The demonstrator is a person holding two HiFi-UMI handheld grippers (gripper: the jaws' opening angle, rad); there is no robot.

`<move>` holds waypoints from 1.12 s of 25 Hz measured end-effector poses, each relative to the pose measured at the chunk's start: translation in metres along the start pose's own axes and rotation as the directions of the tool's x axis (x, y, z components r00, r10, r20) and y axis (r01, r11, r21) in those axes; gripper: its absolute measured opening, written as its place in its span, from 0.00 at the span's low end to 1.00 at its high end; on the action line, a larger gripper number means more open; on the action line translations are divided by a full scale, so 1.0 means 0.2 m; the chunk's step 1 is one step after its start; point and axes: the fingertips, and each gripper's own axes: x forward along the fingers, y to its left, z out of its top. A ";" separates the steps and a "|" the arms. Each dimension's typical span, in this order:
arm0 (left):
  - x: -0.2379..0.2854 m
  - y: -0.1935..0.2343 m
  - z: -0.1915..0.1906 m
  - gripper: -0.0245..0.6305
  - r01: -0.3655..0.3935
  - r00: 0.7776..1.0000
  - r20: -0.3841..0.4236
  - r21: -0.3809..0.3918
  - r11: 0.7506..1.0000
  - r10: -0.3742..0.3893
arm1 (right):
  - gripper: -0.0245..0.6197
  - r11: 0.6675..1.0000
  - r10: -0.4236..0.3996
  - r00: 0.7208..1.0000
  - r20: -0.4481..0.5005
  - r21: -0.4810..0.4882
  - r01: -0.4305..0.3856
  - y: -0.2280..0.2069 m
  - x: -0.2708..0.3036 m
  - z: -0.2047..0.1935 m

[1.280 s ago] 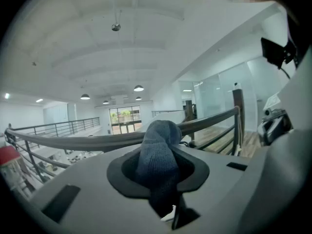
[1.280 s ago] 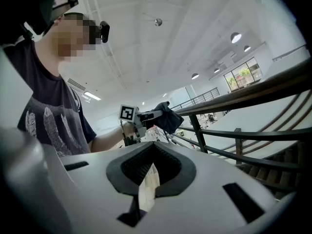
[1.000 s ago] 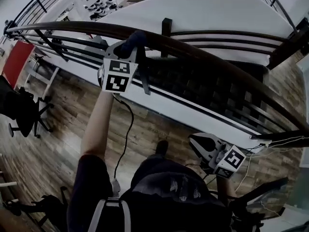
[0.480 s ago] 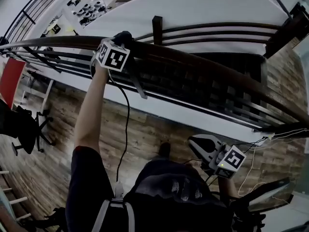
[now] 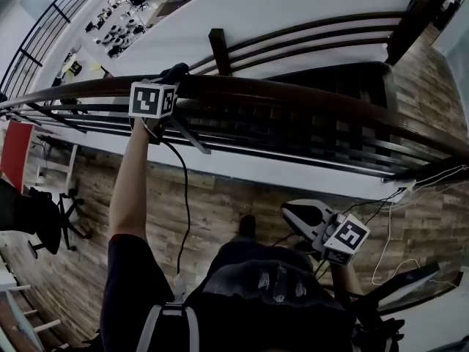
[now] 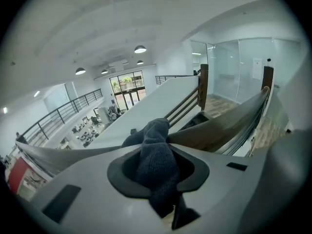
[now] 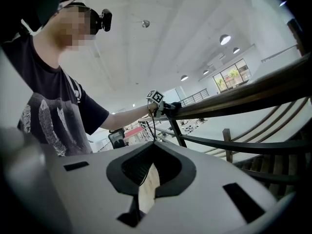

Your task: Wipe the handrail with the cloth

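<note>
Pinching the cloth (image 5: pixel 176 71), left tongs (image 5: pixel 171 81) slid farther along the handrail (image 5: pixel 293 94); right tongs (image 5: pixel 295 213) stay pressed together.

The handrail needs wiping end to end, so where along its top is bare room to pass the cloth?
The top of the dark wooden handrail is bare either side of the left gripper, shut on the dark grey cloth: the long stretch rightward, the curve leftward. Crowded underneath, with dark bars and a slanted strut.
</note>
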 end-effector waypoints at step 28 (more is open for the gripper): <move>0.13 -2.34 0.60 0.18 0.422 0.898 0.151 -0.031 0.906 -0.413 | 0.05 0.964 -0.260 0.961 0.100 0.091 0.251 -0.61 -1.62 -0.06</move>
